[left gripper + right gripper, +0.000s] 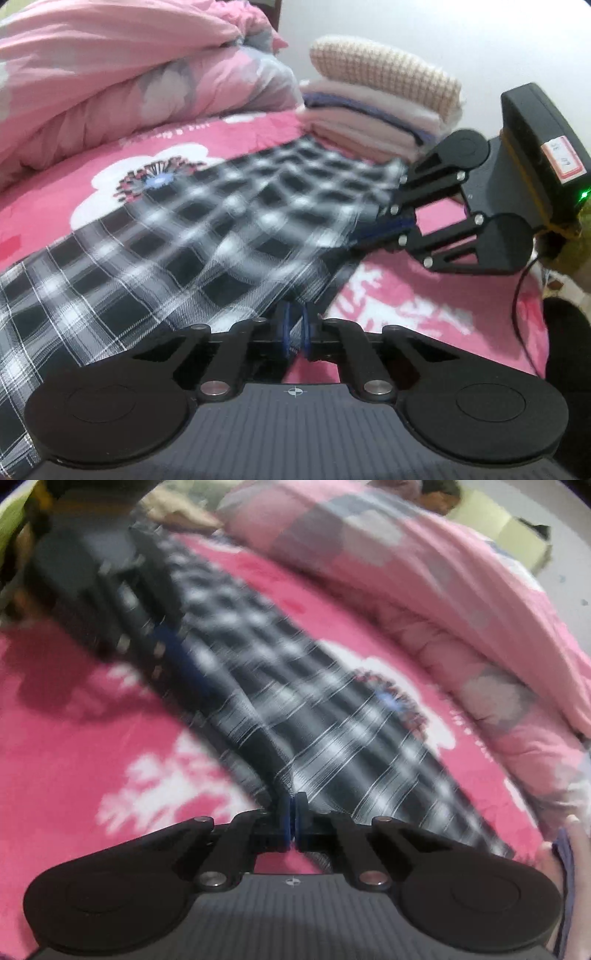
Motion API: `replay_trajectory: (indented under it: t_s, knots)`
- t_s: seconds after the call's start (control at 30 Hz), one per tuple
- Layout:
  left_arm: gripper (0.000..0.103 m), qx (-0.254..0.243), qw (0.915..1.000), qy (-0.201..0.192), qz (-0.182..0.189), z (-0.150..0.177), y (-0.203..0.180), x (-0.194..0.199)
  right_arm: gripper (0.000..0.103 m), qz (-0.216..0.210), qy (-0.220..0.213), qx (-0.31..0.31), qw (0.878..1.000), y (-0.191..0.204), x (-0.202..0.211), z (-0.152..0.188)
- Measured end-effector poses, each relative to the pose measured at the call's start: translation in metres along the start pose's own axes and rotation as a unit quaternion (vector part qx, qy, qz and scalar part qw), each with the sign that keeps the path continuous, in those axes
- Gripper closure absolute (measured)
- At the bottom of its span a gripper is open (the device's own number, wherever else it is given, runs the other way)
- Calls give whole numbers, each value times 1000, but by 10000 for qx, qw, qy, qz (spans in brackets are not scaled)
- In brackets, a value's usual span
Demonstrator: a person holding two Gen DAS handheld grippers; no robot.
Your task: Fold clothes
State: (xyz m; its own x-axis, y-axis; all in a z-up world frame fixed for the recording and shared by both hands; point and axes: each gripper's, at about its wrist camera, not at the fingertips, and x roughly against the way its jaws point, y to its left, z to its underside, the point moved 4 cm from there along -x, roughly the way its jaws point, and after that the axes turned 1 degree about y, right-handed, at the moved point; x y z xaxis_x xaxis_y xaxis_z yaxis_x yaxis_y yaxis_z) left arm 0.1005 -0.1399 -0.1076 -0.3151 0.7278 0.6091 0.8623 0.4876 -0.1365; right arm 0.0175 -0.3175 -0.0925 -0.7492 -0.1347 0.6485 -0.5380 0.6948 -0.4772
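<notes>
Gripping, left wrist view: the left gripper [295, 332] had its fingers pinched on the near edge of the plaid garment [166, 229].
Garment: it lay stretched across the pink floral bedsheet [406, 295], blurred at its far end.
Right gripper [384, 225]: fingers clamped on the garment's far corner.
Background: a pink quilt [110, 74] and a stack of folded clothes [380, 107] sat behind.
Right wrist view: the right gripper [294, 823] had its fingers closed on the plaid garment [314, 709]; the left gripper [162, 642] held the opposite end, too blurred to tell its fingers.
</notes>
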Motion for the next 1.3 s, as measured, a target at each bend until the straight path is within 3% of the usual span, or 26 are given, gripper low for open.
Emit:
replay_trajectory:
  t_s: [0.1,0.17,0.27,0.4,0.5,0.6,0.67,0.73,0.83,0.93,1.0,1.1,1.2,1.3]
  knots:
    - [98,-34,9998,45,199,3,-3,1,91,95,-6,-68,9999,0,4,8]
    - [98,-58,9994,80,344,5,-6,2,65,309,20,-281,9991,-8,15,17]
    - [97,-110,9976,192,663,10,-13,2,65,504,28,-1045,9932,-31,31,30]
    - [97,-83,9977,438,513,13,-19,9,65,381,-302,-2532,9662,-71,29,35]
    - [95,93,9987,478,147,14,-1,54,65,160,-301,-3449,9380,-93,11,45]
    - [93,302,9950,477,-826,10,45,137,65,628,437,-3964,9149,-106,-4,85]
    - [89,617,9821,466,-1719,7,79,201,65,647,408,-4616,8838,-115,10,104]
    - [86,917,9604,432,-2596,6,106,255,64,783,384,-4956,8642,-120,23,103]
    - [81,1410,9185,233,-3687,7,130,322,64,521,-4,-5053,8613,-120,14,68]
    - [80,2000,8929,-102,-4033,26,132,351,63,305,-256,-4862,8729,-125,-33,22]
    - [80,2218,8861,-162,-4066,47,123,352,62,204,-359,-4773,8778,-125,-54,2]
    - [80,2293,8907,-117,-3923,87,108,346,62,145,-354,-4798,8765,-114,-57,-6]
    - [79,2438,8869,-65,-3923,125,111,341,61,87,-350,-4823,8753,-103,-59,-13]
    - [79,2664,8816,-167,-3892,132,129,326,60,29,-346,-4847,8740,-92,-61,-21]
